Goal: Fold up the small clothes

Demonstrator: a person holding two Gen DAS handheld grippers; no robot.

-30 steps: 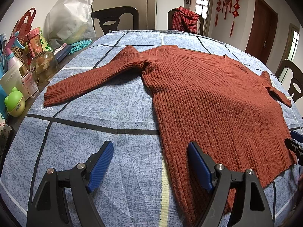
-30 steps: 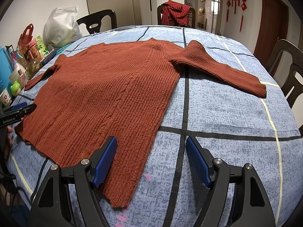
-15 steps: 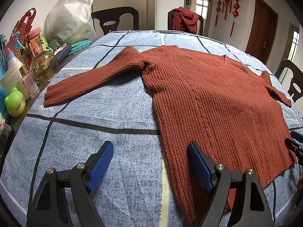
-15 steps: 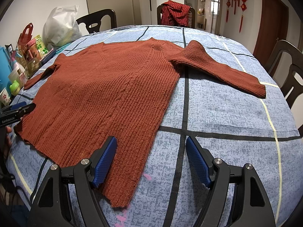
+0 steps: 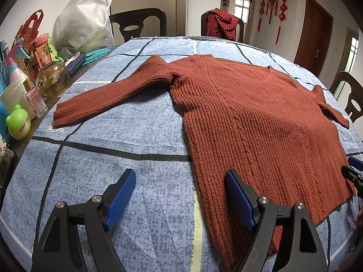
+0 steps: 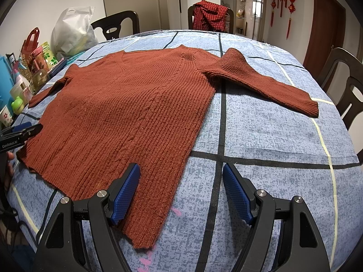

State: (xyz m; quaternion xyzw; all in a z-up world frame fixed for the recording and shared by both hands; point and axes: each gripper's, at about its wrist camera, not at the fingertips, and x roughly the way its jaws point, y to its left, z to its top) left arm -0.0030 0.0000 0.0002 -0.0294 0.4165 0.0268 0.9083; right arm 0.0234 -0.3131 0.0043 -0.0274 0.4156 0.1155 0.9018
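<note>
— Behind the worktop (image 5: 95, 165) stand dark chairs, and one chair (image 6: 211, 18) carries a red checked cloth. What lies on the blue checked cover?

— One rust-red ribbed sweater (image 5: 249, 122), flat, with both sleeves spread to the sides and the V-neck on the far side.

— And the grippers?

— The left gripper (image 5: 181, 195) is at the near left corner of the hem, its jaws wide, holding nothing. The right gripper (image 6: 181, 190) is at the near right corner of the hem, jaws wide and empty too.

— On the left edge?

— Bottles, a glass jar (image 5: 53, 79) and a white bag (image 5: 84, 29).
</note>
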